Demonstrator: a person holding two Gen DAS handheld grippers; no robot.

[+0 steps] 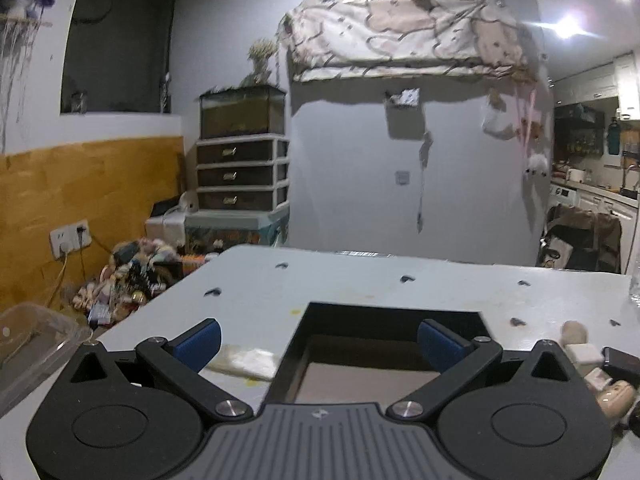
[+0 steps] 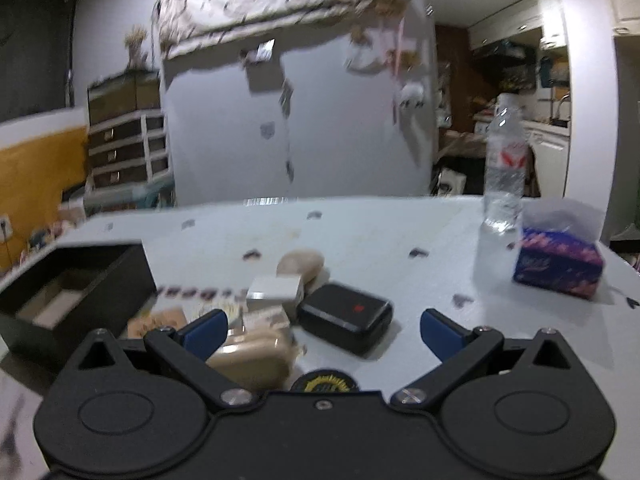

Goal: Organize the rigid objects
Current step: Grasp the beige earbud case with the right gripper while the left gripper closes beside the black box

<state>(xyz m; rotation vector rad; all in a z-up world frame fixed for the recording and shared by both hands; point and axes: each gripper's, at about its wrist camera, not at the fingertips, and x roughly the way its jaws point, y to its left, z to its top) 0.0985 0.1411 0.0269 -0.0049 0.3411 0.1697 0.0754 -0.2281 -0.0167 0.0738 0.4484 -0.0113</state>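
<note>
The main risk is a sloppy grab: the small things sit crowded at centre of the right view, touching one another, so jaws that close on the black case (image 2: 346, 322) may nudge the white block (image 2: 275, 290) or tan case (image 2: 250, 360) beside it and scatter the pile. Motion blur there also makes aiming harder.

The right gripper (image 2: 323, 330) is spread wide and empty, hovering over that pile. The left gripper (image 1: 319, 342) is equally wide, holding nothing, poised above the open black box (image 1: 390, 316), lower centre of its frame, on the white table (image 1: 360, 280).
</note>
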